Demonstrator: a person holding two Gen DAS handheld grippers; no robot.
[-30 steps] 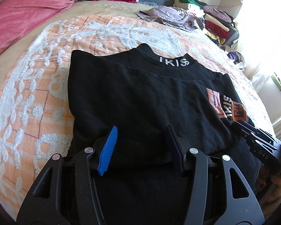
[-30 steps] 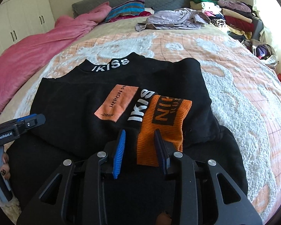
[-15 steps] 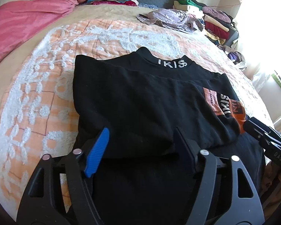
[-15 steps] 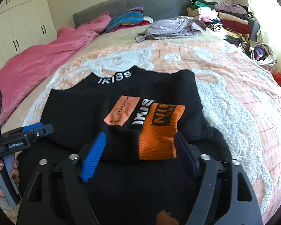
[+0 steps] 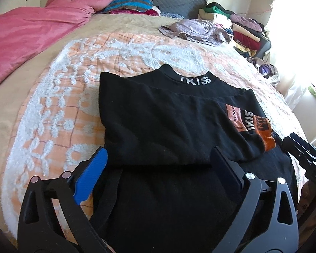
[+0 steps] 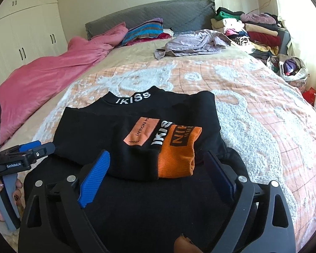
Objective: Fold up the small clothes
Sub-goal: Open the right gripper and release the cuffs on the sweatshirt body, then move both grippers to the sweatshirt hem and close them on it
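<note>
the black sweatshirt [image 6: 137, 126] lay folded on the orange-and-white bedspread [image 6: 252, 105], and the left gripper [image 5: 158, 164] and right gripper [image 6: 155, 168] had just been opening, jaws spread wide above its near fold, gripping nothing.
</note>
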